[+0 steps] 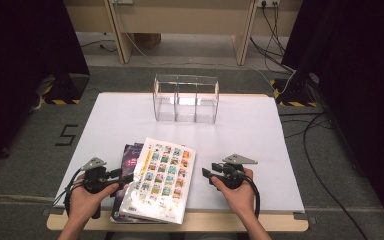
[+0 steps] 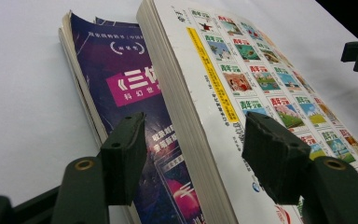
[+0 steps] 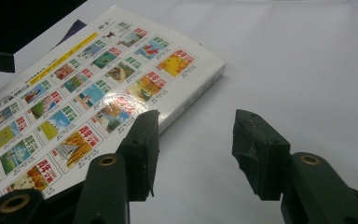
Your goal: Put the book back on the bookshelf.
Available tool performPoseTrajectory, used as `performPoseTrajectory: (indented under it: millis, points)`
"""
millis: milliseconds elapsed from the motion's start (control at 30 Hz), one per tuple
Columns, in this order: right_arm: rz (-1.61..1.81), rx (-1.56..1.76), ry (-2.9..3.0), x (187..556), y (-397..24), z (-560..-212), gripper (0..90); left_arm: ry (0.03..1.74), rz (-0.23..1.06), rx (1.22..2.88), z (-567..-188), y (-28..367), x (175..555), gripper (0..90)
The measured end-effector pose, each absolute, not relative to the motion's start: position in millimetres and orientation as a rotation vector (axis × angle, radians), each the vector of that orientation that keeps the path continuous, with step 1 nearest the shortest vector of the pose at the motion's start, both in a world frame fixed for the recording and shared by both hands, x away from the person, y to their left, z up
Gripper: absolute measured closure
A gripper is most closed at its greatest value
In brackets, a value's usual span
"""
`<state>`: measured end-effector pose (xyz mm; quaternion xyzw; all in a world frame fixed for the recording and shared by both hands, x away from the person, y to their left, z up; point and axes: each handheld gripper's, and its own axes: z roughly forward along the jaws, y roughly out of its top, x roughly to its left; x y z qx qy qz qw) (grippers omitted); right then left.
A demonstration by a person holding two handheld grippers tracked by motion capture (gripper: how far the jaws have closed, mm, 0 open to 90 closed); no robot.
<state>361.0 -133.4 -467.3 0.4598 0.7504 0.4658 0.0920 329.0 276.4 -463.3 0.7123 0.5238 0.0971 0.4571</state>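
2 books (image 1: 157, 180) stacked – 2 grippers (image 1: 125, 179) open.

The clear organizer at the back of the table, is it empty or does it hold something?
Empty. Through the walls of the clear organizer all three compartments show only the white table.

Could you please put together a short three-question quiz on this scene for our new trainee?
1. True or false: the white book lies on top of the purple book.
2. How many compartments has the clear organizer?
3. The left gripper has its jaws: A) clamped on a book, B) open, on either side of the white book's edge, C) inside the organizer.

Key: 1 true; 2 three; 3 B.
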Motion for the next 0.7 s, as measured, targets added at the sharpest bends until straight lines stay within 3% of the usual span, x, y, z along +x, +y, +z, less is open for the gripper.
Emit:
performPoseTrajectory:
  millis: [700]
  points:
    - [1.384, 1.415, 2.412, 366.3, -99.5, -467.9, 51.2, 1.331, 0.110, 1.806, -465.1, 258.9, 352.3, 40.6]
